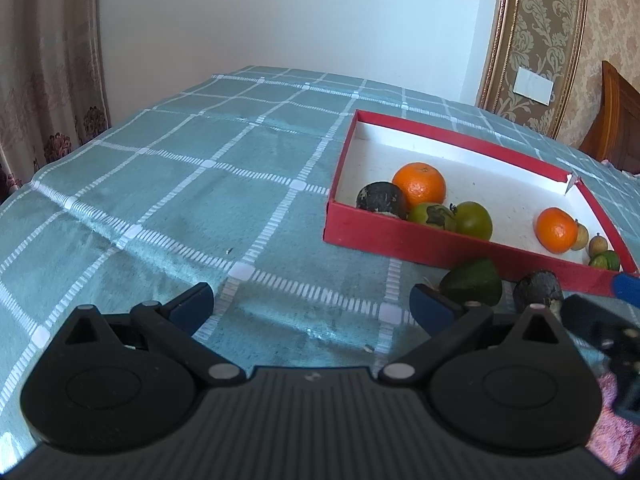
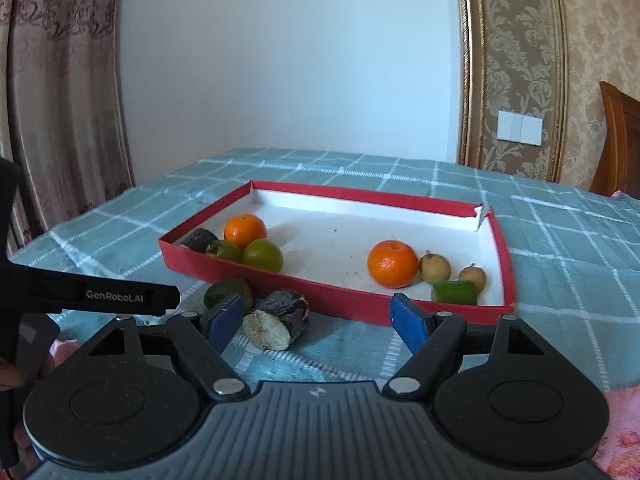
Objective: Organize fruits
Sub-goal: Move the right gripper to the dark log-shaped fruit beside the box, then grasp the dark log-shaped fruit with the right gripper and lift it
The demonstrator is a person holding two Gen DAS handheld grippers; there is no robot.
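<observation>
Two pieces lie just outside red box (image 2: 280,284): dark stub (image 2: 280,318), green chunk (image 2: 228,292). Both grippers' jaws spread, empty; stub prob rolls if right gripper (image 2: 318,322) nudges it.

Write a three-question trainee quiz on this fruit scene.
1. How many oranges are in the red box?
2. True or false: the dark cut piece lies inside the box.
3. The right gripper is: A open, B shut on the cut piece, C shut on an orange.

Key: 1. Two: one at the left end, one towards the right. 2. False; it lies on the cloth in front. 3. A.
</observation>
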